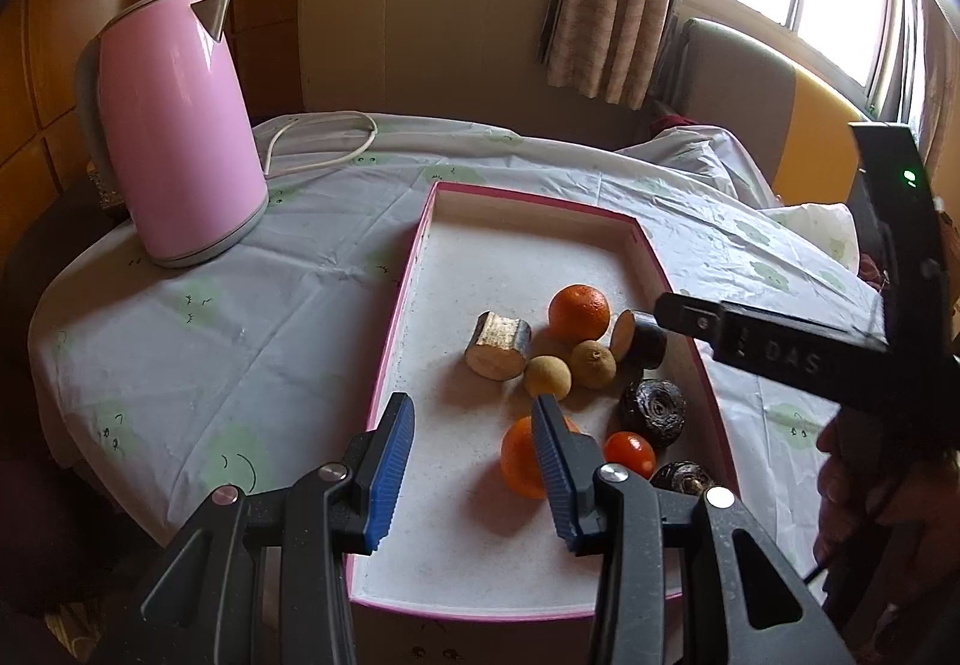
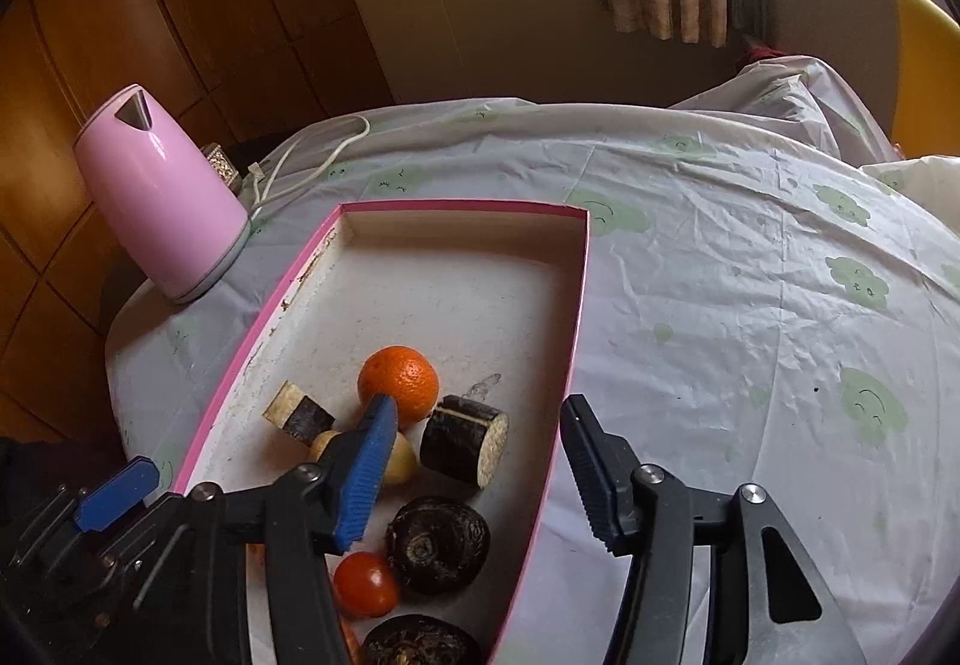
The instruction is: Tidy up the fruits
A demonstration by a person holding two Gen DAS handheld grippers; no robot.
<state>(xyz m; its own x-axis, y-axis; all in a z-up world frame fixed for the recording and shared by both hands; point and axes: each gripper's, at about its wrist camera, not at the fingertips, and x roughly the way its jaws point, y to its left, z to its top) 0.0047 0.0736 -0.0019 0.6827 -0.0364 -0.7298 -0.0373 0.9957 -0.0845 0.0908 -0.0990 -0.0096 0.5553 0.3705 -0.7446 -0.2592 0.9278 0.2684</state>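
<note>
The fruits all lie in the near half of the pink-rimmed tray (image 1: 414,269), which sits on the cloth-covered surface (image 1: 198,329). There are two oranges, one further in (image 1: 578,313) and one near the front (image 1: 519,458), two small tan round fruits (image 1: 547,377) touching each other between them, a tomato (image 1: 629,454), two pale-faced dark-skinned cut pieces (image 1: 498,346), and two dark knobbly bulbs (image 1: 653,412) by the tray's right wall. No fruit shows on the cloth outside the tray.

By my reading the gathering is largely done, and the step in hand is tidying or grouping what already sits in the tray. The left gripper (image 1: 474,467) hangs over the tray's near end with its jaws apart and nothing between them; the near orange lies just past its right finger. The right gripper (image 2: 480,470) is likewise parted and empty, one finger over the fruit cluster and the other out over the cloth beyond the tray's right wall.

A next move would probably call for picking one fruit from a tight cluster: the round ones touch their neighbours and could roll when nudged, so the jaws need to straddle a single piece cleanly.

As for writing, raised letters on the right tool's black bar read roughly "DAS" in the left wrist view; the rest is too blurred. The pink kettle (image 1: 174,125) shows no label.
</note>
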